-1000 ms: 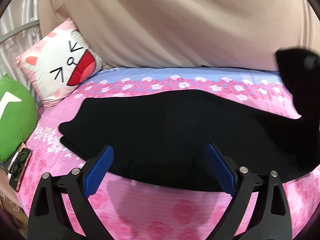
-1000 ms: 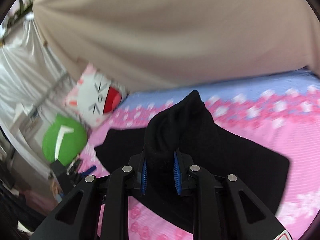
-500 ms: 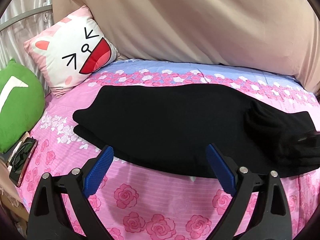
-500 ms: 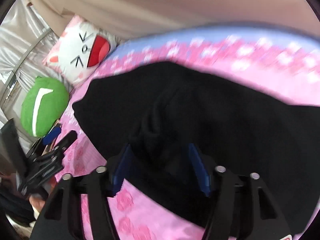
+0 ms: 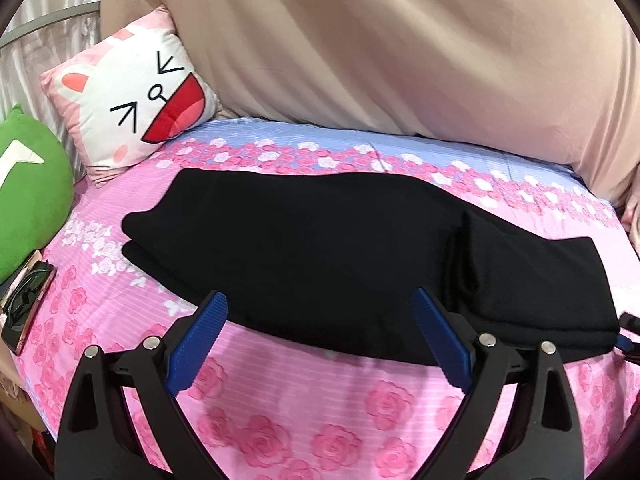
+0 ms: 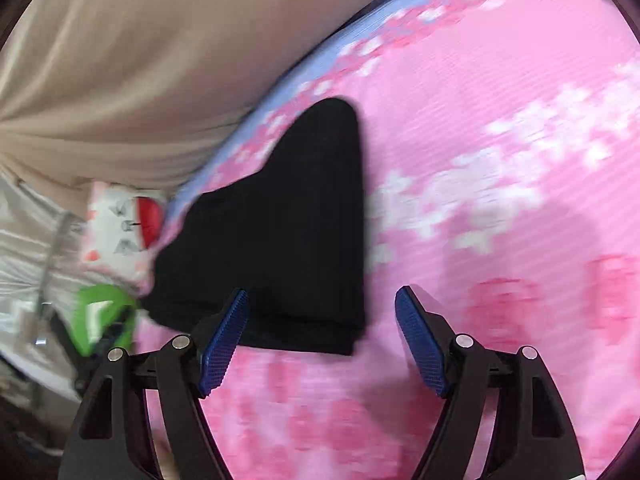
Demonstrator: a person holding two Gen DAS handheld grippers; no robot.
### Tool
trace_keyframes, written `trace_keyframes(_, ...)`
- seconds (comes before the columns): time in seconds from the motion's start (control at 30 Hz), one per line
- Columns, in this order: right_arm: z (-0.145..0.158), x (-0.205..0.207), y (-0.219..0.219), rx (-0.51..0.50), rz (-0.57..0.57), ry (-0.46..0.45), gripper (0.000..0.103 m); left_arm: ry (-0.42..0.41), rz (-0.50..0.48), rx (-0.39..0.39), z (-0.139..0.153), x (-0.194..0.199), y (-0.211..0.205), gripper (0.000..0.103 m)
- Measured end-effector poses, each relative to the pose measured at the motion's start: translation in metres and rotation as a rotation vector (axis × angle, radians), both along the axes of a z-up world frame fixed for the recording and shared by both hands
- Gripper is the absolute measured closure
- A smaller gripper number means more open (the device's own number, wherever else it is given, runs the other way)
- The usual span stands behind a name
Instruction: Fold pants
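The black pants (image 5: pixel 320 252) lie flat across the pink floral bed sheet (image 5: pixel 304 412), with their right end folded over on top (image 5: pixel 532 276). My left gripper (image 5: pixel 318 344) is open and empty, just in front of the pants' near edge. My right gripper (image 6: pixel 322 340) is open and empty, hovering at the near right corner of the pants (image 6: pixel 288 232). The right wrist view is blurred by motion. A bit of the right gripper shows at the far right of the left wrist view (image 5: pixel 626 334).
A cat-face pillow (image 5: pixel 136 100) and a green cushion (image 5: pixel 28 200) sit at the bed's left end. Sunglasses on a red case (image 5: pixel 26 300) lie at the left edge. A beige curtain (image 5: pixel 400 48) hangs behind the bed.
My right gripper carried the lifted pants end over, laid it on the rest of the pants, opened and pulled back. My left gripper stayed open and rose slightly.
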State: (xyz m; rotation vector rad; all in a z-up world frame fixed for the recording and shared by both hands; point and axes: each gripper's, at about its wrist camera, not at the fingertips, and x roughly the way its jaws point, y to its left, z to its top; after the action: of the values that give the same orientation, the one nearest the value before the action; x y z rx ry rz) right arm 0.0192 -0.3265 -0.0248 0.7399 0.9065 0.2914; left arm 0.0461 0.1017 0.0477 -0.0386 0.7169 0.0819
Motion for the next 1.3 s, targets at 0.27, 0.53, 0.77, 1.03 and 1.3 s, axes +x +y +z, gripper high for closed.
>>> trace_keyframes(0.27,-0.004,0.019,0.031,0.000,0.043,-0.049,0.076,0.014,0.007,0.029,-0.001,0.001,-0.013,0.011)
trace_keyframes(0.53,0.023,0.004,0.013,-0.163,-0.069,-0.116,0.090,0.019,0.039,0.067,0.003,-0.001,-0.010,0.011)
trace_keyframes(0.77,0.020,-0.009,-0.007,-0.182,-0.089,-0.117,0.090,0.028,0.047,0.058,0.002,-0.001,-0.008,0.011)
trace_keyframes(1.03,0.016,-0.050,-0.059,-0.269,-0.189,-0.066,0.080,0.031,-0.006,0.052,-0.003,0.000,-0.028,0.011)
trace_keyframes(1.3,0.094,-0.072,0.018,-0.652,-0.142,-0.244,0.040,0.043,-0.058,0.056,-0.011,0.000,-0.053,0.011)
